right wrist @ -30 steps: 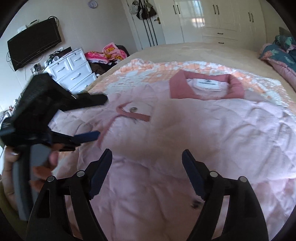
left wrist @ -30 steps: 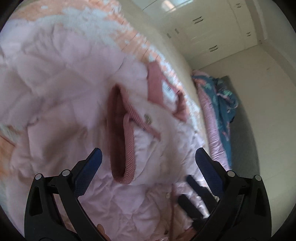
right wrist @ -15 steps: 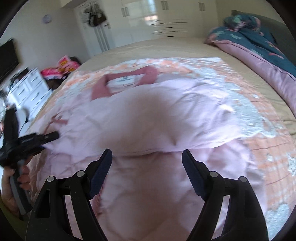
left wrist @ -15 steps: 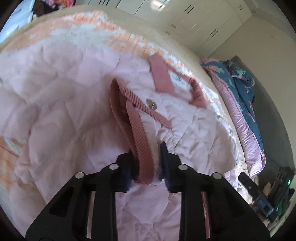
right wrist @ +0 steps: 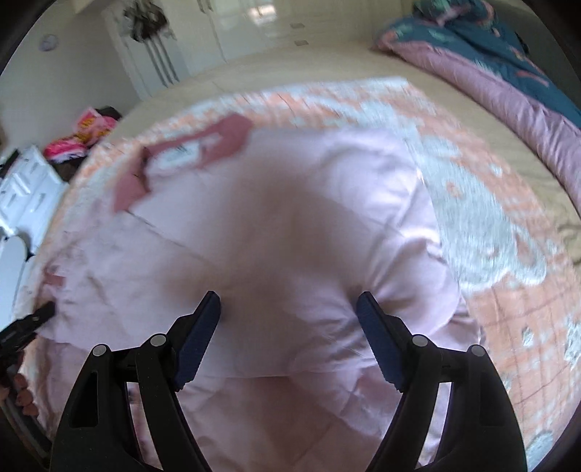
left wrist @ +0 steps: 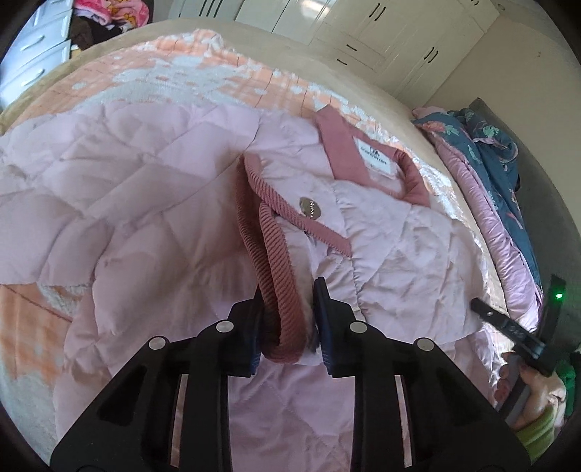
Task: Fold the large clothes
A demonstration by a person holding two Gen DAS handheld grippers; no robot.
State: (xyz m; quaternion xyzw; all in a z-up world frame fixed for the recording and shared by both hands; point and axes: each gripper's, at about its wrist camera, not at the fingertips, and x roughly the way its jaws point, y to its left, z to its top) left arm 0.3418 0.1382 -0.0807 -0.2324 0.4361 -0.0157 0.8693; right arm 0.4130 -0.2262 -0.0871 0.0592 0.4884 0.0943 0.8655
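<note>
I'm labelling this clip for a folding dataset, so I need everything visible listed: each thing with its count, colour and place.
jacket: one, pale pink quilted, spread on the bed
cuff: one, dusty rose ribbed, between the left gripper's fingers
collar: one, dusty rose with a white label, at the jacket's far end
snap button: one, metallic, on the rose trim below the collar
blanket: one, orange and white, under the jacket
duvet: one, teal floral and pink, along the bed's far side
wardrobe: white, back wall
drawer unit: one, white, beside the bed
left gripper: black, shut on the cuff
right gripper: black, open over the jacket
</note>
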